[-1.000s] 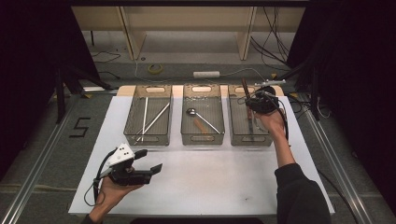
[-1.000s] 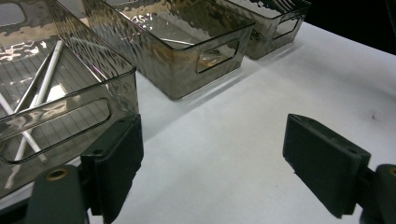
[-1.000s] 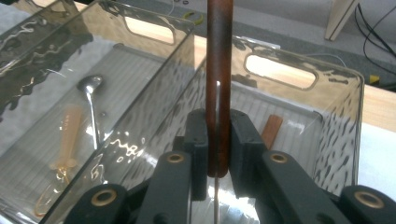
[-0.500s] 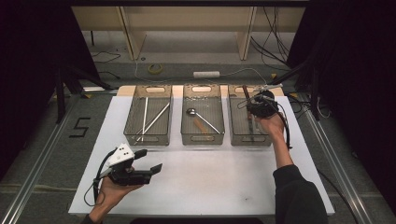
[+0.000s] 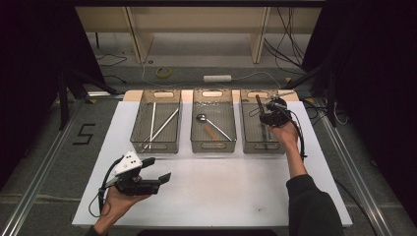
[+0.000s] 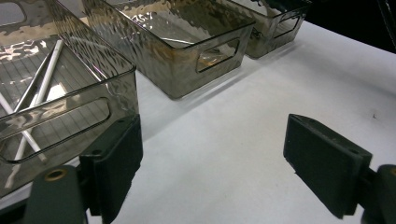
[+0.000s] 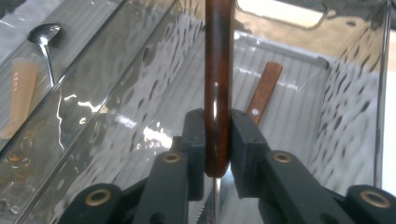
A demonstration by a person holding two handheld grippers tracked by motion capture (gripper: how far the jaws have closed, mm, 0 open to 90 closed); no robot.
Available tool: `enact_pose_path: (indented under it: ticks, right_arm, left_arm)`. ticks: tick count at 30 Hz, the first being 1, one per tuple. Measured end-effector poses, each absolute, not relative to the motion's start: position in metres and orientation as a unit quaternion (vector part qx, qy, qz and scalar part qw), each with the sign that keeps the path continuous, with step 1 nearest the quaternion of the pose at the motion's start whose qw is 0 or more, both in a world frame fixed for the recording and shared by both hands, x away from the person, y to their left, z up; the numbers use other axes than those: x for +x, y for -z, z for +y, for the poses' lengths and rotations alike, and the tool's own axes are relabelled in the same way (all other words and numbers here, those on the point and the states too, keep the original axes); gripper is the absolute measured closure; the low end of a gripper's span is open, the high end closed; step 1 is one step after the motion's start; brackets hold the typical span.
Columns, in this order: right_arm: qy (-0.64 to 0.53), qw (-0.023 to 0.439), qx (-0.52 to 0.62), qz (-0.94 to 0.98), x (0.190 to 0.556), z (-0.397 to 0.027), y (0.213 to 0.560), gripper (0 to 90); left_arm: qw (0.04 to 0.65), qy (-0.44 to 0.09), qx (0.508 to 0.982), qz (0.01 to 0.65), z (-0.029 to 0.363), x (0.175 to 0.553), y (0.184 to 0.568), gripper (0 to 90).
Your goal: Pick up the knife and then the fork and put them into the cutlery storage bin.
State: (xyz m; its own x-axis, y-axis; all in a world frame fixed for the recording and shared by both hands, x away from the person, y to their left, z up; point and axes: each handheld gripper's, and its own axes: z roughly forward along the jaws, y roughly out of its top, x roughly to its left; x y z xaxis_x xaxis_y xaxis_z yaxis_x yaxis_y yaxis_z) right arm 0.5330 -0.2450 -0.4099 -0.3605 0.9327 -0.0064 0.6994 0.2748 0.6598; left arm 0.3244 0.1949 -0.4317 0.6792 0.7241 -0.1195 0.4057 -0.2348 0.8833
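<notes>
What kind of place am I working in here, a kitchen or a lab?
Most likely a lab or recording bench, not a kitchen. A white table with three clear bins stands between dark curtains, with cables and a power strip loose on the floor behind.

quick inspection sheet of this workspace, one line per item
surface: white table top, bare in front of the bins
job's things: wooden-handled knife between the right gripper's pads, over the right bin; a second wooden handle lies in that bin
clutter: middle bin holds a spoon; left bin holds white sticks
grippers: right gripper around the knife handle, its jaws have just been opening; left gripper open, nothing between its jaws, above the table
cables: a cable trails from each gripper; loose cables and a power strip on the floor beyond
surroundings: dark curtains at both sides, tape roll on floor
</notes>
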Motion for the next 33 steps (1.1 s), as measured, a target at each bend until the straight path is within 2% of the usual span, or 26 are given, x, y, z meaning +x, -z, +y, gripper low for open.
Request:
enact_pose_path:
  ticks: [8,16,20,33]
  right_arm:
    - [-0.315,0.197,0.522,0.768,0.529,-0.246,0.401,63.1]
    - [-0.358,0.179,0.509,0.762,0.516,-0.248,0.391,44.8]
    - [-0.388,0.173,0.498,0.756,0.505,-0.246,0.385,39.5]
    - [-0.443,0.177,0.448,0.756,0.456,-0.234,0.379,32.4]
  left_arm:
    - [0.5,-0.162,0.767,0.368,0.195,0.324,0.431,19.0]
    - [0.499,-0.162,0.767,0.369,0.196,0.324,0.431,18.8]
    - [0.499,-0.162,0.767,0.369,0.196,0.324,0.431,18.7]
    - [0.499,-0.162,0.767,0.369,0.196,0.324,0.431,18.6]
